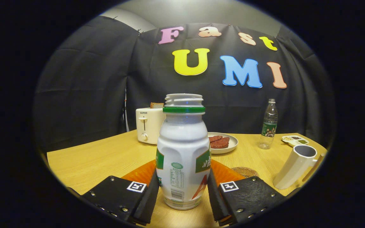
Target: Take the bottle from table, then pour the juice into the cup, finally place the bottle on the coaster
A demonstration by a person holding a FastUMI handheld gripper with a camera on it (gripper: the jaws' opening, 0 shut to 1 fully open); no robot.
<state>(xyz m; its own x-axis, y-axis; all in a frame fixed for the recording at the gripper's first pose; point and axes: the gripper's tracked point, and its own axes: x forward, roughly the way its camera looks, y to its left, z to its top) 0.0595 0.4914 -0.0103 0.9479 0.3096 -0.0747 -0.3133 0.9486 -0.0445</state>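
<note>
A white juice bottle (182, 158) with a green neck ring and no cap stands upright between my two fingers. My gripper (182, 193) is shut on the bottle, with both black pads against its lower sides. The bottle's base looks level with the wooden table (100, 161); I cannot tell whether it touches. A tall white cup (296, 167) with a handle stands beyond my right finger, to the right. A round brown woven coaster (245, 171) lies just ahead of the right finger, between the bottle and the cup.
An orange mat (141, 173) lies behind the bottle. Further back are a white toaster (149, 125) holding a slice of bread, a plate (231, 146) of dark red slices, a clear water bottle (269, 125) and a small divided dish (295, 139).
</note>
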